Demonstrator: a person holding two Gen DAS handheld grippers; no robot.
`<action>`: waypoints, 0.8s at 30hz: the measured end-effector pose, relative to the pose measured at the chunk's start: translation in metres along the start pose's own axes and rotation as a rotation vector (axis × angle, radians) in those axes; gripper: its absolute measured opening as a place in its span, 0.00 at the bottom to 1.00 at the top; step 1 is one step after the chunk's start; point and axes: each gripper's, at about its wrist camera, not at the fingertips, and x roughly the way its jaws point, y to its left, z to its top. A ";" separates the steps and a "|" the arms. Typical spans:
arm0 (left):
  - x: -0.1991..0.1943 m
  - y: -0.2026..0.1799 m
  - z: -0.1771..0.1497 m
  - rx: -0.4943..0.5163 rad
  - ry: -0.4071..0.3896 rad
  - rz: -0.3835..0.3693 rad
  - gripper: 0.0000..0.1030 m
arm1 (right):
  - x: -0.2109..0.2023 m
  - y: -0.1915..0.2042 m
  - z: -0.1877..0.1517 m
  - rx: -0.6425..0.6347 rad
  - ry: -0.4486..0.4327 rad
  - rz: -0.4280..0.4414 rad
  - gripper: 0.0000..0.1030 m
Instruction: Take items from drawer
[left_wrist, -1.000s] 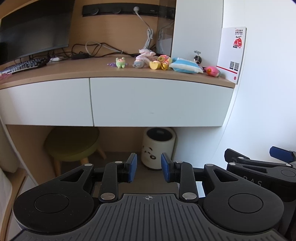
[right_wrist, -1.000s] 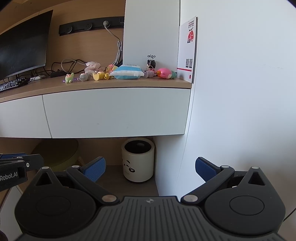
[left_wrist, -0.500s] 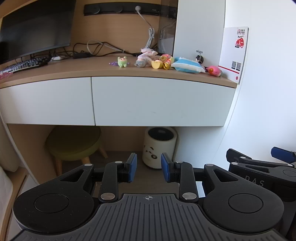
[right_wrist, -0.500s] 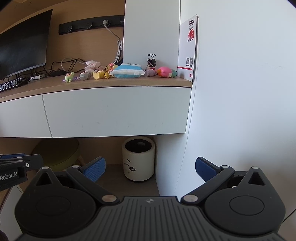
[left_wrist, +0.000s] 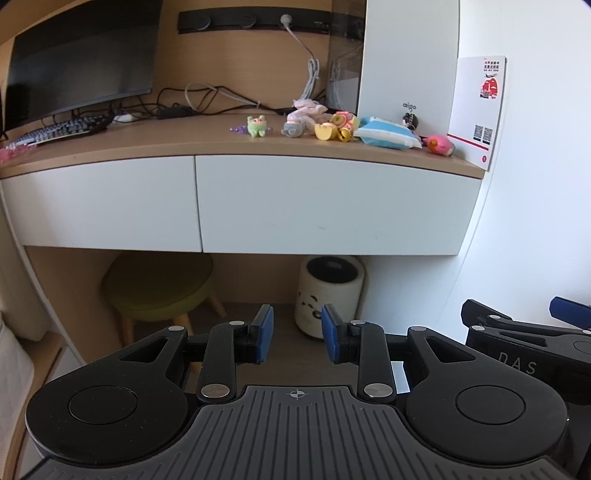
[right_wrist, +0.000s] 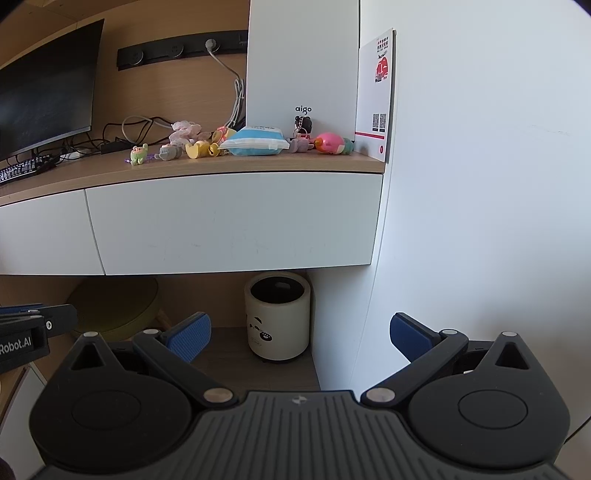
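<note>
White drawer fronts sit side by side under the wooden desktop (left_wrist: 177, 142): the right drawer (left_wrist: 332, 203) is the wider one and the left drawer (left_wrist: 99, 203) adjoins it at a thin vertical seam. Both drawers are fully shut, and their contents cannot be seen. The left gripper (left_wrist: 297, 334) is held low in front of the right drawer and well apart from it; its blue pads stand parallel with a narrow gap between them, and nothing is held. The right gripper (right_wrist: 300, 334) is held at a similar height nearer the white wall; its jaws are spread wide and are empty. In the left wrist view, part of the right gripper shows at the lower right edge. On the desktop above the right drawer lies a row of small items: a green toy (left_wrist: 257, 125), a grey toy (left_wrist: 293, 129), a yellow toy (left_wrist: 327, 131), a blue-and-white pack (left_wrist: 388, 133) and a pink toy (left_wrist: 439, 144). A white card (left_wrist: 476, 110) with red print stands upright at the desktop's right end. A monitor (left_wrist: 81, 55) and a keyboard (left_wrist: 55, 131) occupy the left portion of the desktop. Below the drawers, a green stool (left_wrist: 159, 284) stands beside a cream bin (left_wrist: 328, 295) with a black opening.
</note>
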 end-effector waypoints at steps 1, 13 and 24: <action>0.000 0.000 0.000 0.000 0.001 0.000 0.31 | 0.000 0.000 0.000 0.000 0.001 0.000 1.00; 0.000 -0.001 -0.002 0.001 0.002 0.000 0.31 | 0.001 0.002 -0.002 0.005 0.007 0.001 1.00; 0.000 -0.002 -0.003 0.003 0.005 -0.006 0.31 | 0.002 0.002 -0.003 0.011 0.011 -0.005 1.00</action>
